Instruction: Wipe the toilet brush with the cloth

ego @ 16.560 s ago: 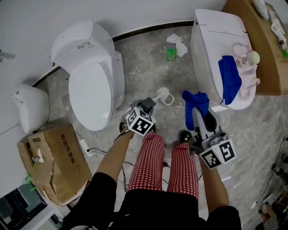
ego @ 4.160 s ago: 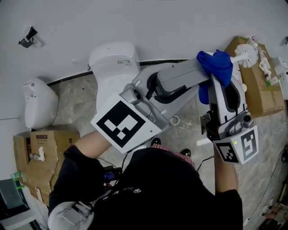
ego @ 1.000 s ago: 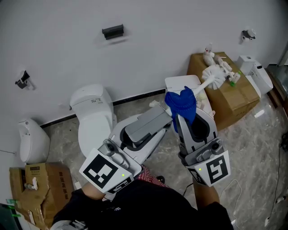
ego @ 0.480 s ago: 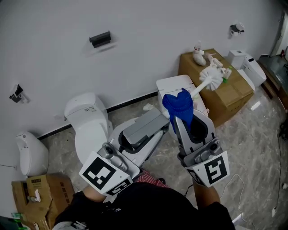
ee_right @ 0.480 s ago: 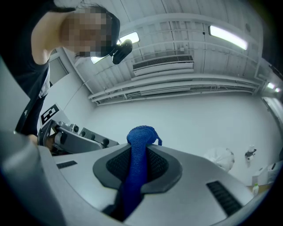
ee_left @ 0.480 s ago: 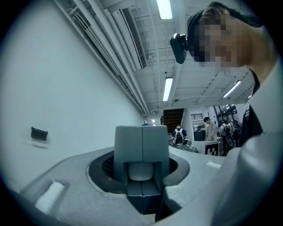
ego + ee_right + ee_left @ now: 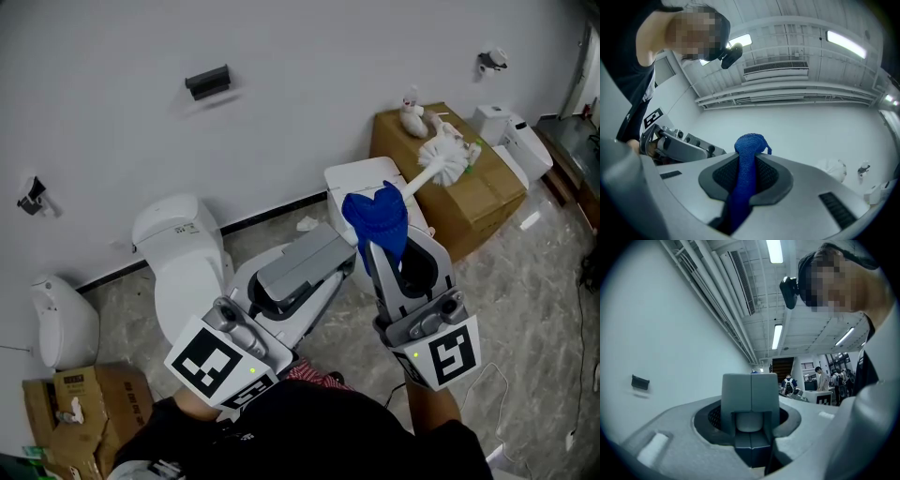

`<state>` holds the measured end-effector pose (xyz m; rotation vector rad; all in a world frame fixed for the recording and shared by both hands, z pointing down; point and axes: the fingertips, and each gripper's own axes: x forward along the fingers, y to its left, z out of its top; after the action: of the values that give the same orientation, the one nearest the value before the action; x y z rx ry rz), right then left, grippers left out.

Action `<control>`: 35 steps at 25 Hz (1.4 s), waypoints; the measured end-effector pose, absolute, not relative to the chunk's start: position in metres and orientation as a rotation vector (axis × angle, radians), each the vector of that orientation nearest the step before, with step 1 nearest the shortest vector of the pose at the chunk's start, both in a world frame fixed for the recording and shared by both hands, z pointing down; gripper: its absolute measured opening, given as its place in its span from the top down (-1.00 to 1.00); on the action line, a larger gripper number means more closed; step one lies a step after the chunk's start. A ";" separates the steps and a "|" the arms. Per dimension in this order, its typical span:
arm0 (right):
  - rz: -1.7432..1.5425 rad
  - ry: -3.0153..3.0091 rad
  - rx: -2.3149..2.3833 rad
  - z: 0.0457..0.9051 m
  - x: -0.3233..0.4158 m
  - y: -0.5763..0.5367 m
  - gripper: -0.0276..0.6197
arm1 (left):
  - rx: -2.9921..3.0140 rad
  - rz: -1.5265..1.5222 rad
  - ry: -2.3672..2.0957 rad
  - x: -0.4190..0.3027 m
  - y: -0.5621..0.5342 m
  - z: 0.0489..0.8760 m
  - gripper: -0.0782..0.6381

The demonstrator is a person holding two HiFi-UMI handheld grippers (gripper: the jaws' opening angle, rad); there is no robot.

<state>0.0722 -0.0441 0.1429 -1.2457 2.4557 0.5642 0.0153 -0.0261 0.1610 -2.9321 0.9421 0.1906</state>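
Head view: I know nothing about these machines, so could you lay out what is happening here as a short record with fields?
left tongs: closed on the handle of the toilet brush
right tongs: closed on the blue cloth
brush position: held up in the air, with its white bristle head in front of a cardboard box
cloth position: bunched at the brush handle, below the head
surroundings: a white toilet by the wall

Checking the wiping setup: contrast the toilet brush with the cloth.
The toilet brush is white and stiff; the cloth is blue and limp. The brush sits in the left gripper, bristle head reaching past the cloth; the cloth is bunched in the right gripper. Both are clamped and held aloft.
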 end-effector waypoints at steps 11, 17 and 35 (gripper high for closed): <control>0.575 2.448 -1.302 0.146 0.076 -0.049 0.72 | -2.955 0.197 0.910 0.015 -0.027 0.165 0.33; 0.565 2.451 -1.306 0.150 0.079 -0.051 0.72 | -2.962 0.193 0.919 0.014 -0.027 0.167 0.33; 0.531 2.439 -1.328 0.158 0.091 -0.068 0.72 | -2.943 0.153 0.945 0.014 -0.031 0.172 0.33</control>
<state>0.0908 -0.0682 0.1577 -1.3283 2.4390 0.5310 0.0145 -0.0308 0.1721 -2.9433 0.9455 0.1527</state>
